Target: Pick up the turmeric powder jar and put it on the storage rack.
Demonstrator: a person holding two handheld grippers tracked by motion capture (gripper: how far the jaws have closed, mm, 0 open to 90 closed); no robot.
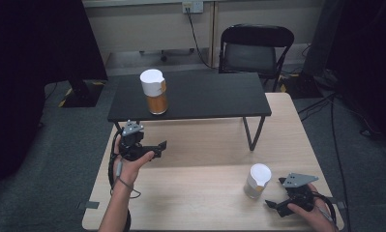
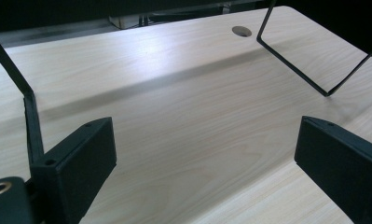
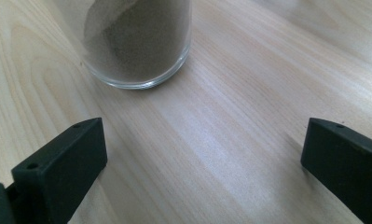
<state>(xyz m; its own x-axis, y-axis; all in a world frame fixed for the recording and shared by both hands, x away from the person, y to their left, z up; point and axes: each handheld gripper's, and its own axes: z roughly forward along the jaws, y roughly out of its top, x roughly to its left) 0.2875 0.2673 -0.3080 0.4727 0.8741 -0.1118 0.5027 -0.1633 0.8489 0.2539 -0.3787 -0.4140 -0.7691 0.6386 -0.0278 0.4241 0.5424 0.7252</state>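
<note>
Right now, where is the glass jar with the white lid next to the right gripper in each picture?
High view: the lidded jar stands low and right on the wooden table, just left of the right gripper.
Left gripper view: the jar is not in it.
Right gripper view: the jar's glass base sits at the top, left of centre, ahead of the open jaws.
Shared landmark: the pale wood tabletop.

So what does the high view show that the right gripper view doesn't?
High view alone: the low black shelf table, on it a white-capped glass jar of orange-brown powder, a black folding chair, and the left hand-held gripper.

Right gripper view alone: a close look at grey-brown powder heaped aslant inside the clear glass jar.

Both: that jar, the pale wooden table, and the right hand-held gripper, jaws open, short of the jar.
</note>
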